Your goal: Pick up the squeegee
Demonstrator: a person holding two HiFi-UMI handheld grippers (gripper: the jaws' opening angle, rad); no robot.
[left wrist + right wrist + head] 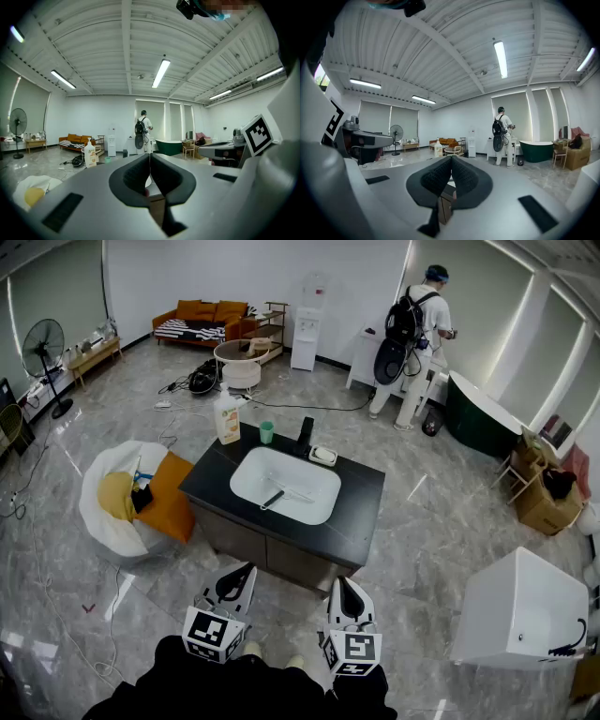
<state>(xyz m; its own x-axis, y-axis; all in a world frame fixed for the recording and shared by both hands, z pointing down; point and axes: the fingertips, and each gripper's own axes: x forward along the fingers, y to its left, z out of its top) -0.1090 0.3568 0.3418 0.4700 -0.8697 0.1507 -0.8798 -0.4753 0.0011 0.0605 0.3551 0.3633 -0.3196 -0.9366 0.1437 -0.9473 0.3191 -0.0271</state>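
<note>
The left tool (244, 570) and the right tool (341, 583) are both pressed together. The squeegee (273, 499) lies in the sink (302, 469) ahead of them.

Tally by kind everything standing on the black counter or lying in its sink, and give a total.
Pump bottle: 1
Green cup: 1
Black upright thing, possibly a tap: 1
White dish: 1
Squeegee, lying in the sink: 1
Total: 5
</note>
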